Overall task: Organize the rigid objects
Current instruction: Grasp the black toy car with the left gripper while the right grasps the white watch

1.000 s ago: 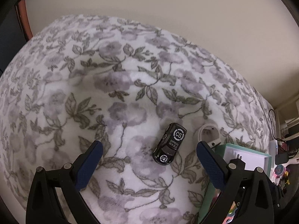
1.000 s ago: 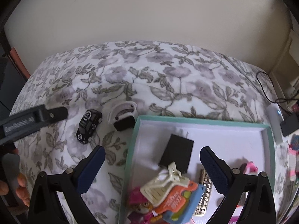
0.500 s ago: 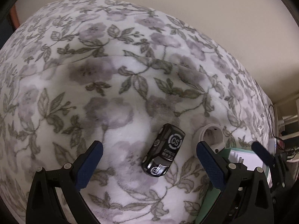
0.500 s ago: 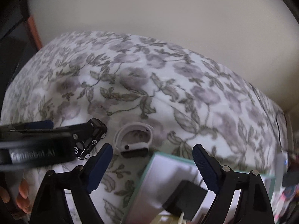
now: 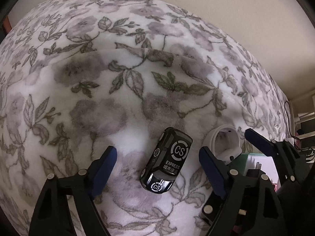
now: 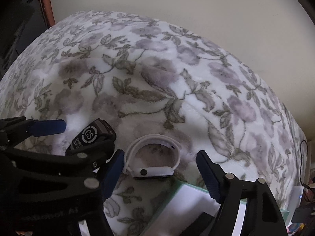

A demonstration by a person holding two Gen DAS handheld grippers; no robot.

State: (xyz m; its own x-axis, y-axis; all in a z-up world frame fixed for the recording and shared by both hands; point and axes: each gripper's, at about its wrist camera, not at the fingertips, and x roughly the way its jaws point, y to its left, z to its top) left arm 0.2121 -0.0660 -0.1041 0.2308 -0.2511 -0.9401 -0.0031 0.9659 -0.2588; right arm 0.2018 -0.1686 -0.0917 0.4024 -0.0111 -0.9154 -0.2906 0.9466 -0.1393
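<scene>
A black toy car [image 5: 167, 161] marked "CS EXPRESS" lies on the floral blanket [image 5: 118, 68]. My left gripper [image 5: 157, 163] is open, low over the blanket, with a finger on each side of the car and not touching it. The car also shows in the right wrist view [image 6: 92, 135], partly behind the left gripper's frame. A white smartwatch [image 6: 155, 157] with a looped band lies right of the car. My right gripper [image 6: 160, 169] is open around the watch, fingers apart from it. The watch also shows in the left wrist view [image 5: 224, 143].
A teal-rimmed white tray [image 6: 177, 196] sits on the blanket just in front of the watch; its corner shows in the left wrist view [image 5: 254, 161]. A beige wall [image 6: 177, 9] rises behind the bed. Cables and clutter [image 5: 301, 137] lie at the far right.
Both grippers have moved forward and down. The left one now straddles the toy car, the right one now straddles the watch. Car and watch have not moved.
</scene>
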